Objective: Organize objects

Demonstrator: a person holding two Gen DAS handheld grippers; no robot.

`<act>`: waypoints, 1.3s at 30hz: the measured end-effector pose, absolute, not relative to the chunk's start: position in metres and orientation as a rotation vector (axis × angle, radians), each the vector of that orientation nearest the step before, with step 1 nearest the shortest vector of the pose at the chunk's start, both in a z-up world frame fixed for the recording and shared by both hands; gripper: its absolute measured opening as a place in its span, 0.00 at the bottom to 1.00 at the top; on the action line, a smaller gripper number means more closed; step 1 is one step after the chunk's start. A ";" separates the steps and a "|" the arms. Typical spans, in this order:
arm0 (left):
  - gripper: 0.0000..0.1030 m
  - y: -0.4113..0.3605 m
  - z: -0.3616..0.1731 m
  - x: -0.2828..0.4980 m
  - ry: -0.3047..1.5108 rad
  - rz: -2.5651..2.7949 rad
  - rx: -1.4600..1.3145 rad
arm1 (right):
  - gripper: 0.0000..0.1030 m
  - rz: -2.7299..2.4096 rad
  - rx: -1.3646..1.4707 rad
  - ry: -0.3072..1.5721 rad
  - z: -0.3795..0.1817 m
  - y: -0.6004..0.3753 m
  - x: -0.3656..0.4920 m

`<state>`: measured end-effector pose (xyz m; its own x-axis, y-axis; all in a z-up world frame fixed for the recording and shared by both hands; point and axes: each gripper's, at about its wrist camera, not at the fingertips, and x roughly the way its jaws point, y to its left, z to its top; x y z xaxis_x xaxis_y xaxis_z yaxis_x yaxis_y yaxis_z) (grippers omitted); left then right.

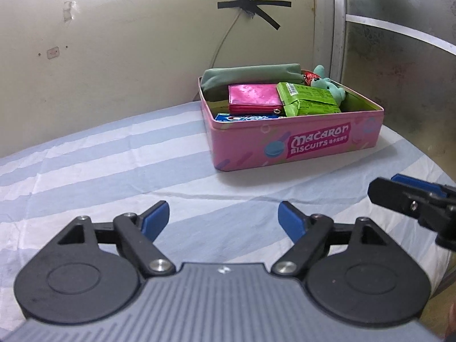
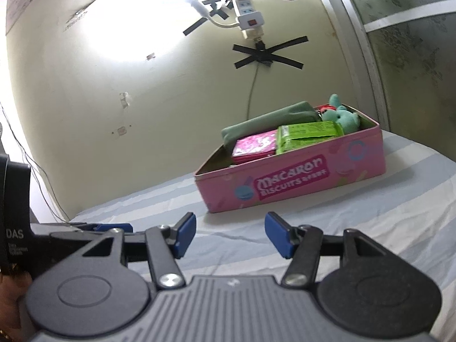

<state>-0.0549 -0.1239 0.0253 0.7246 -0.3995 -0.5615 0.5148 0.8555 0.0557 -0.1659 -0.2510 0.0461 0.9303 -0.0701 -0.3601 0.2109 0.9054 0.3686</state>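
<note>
Progress: judged near complete; all items seen are packed in the pink rectangular "Macaron Biscuits" tin (image 1: 290, 145), which sits on the blue-and-white striped bedsheet (image 1: 114, 165) near the wall corner.
Contents: grey-green fabric pouch (image 1: 253, 75), glossy pink wallet (image 1: 253, 98), green snack packet (image 1: 307, 99), teal plush toy (image 1: 327, 84), blue biscuit pack (image 1: 245, 117).
Remaining: no loose objects are seen on the sheet; no lid is visible.
Left gripper (image 1: 223, 222): jaws spread wide, nothing between them.
Right gripper (image 2: 230, 235): jaws parted, nothing held.
Surroundings: black tape cross (image 2: 268, 54) and white power strip (image 2: 246, 11) on the wall.
Obstruction: none noted between grippers and tin.
</note>
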 end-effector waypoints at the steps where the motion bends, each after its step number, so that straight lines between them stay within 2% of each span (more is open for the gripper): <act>1: 0.83 -0.121 0.026 -0.056 0.566 -0.512 0.208 | 0.56 -0.149 0.414 0.342 0.048 -0.248 -0.167; 5: 0.92 -0.113 0.029 -0.059 0.555 -0.524 0.182 | 0.57 -0.160 0.398 0.318 0.055 -0.241 -0.169; 14: 1.00 -0.105 0.034 -0.071 0.493 -0.523 0.202 | 0.63 -0.172 0.376 0.311 0.060 -0.230 -0.169; 21: 1.00 -0.102 0.036 -0.076 0.482 -0.502 0.205 | 0.69 -0.177 0.377 0.308 0.061 -0.227 -0.168; 39: 1.00 -0.098 0.035 -0.074 0.488 -0.446 0.200 | 0.72 -0.179 0.383 0.316 0.057 -0.226 -0.166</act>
